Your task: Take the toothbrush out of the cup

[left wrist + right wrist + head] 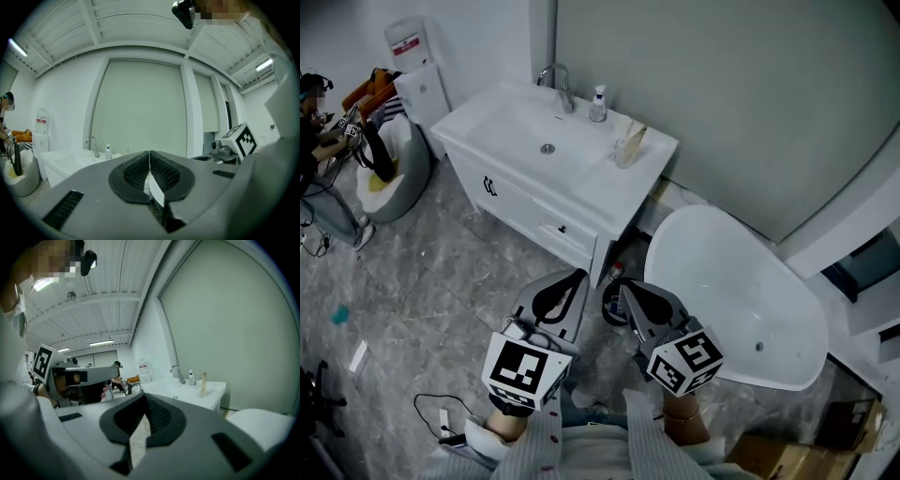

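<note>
Left gripper [577,277] and right gripper [625,289] are closed, empty. You're at the approach; open one for the toothbrush [636,134] in the far cup [625,153]

count — 2 grippers [578,275] [622,287] | 1 cup [628,147] | 1 faucet [559,84] | 1 soap bottle [598,105] | 1 sink [511,127] | 1 bathtub [722,281]

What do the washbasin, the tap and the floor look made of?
Washbasin: glossy white, probably ceramic or cast resin; smooth with soft highlights. Tap: shiny silvery metal, likely chrome-plated. Floor: grey veined marble-look surface, slightly reflective; real stone or printed tile can't be told.
</note>
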The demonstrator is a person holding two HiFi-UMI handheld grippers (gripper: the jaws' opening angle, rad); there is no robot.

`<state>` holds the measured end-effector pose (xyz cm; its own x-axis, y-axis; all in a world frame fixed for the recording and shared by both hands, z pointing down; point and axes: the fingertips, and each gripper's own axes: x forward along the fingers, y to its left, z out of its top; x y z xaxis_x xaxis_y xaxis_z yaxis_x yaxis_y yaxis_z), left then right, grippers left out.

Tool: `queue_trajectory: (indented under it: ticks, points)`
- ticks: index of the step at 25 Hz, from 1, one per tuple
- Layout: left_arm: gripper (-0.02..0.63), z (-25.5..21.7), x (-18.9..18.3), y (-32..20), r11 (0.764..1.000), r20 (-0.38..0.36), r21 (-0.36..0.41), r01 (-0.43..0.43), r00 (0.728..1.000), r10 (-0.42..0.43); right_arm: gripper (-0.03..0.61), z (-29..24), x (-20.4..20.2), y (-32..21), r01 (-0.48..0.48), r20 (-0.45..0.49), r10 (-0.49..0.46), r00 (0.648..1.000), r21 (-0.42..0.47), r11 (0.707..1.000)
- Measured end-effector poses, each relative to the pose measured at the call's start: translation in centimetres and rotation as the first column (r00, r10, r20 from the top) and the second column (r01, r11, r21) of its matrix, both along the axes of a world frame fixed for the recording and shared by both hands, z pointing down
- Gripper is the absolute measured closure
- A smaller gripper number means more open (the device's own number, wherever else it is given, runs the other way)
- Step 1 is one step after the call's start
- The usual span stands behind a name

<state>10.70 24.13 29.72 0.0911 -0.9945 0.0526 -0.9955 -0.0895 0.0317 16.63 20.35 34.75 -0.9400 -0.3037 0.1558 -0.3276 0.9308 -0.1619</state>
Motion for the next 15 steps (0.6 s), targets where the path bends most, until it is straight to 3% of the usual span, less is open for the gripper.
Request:
queue_trajectory:
  ticks: [15]
  points:
    - [0.595, -0.3, -10.3, -5.3, 0.997, -0.003, 0.028, -0.066, 0.998, 0.066, 0.568, -0.5, -8.2, -6.0, -0.13, 0.043, 0.131, 0.99, -0.014, 0.991]
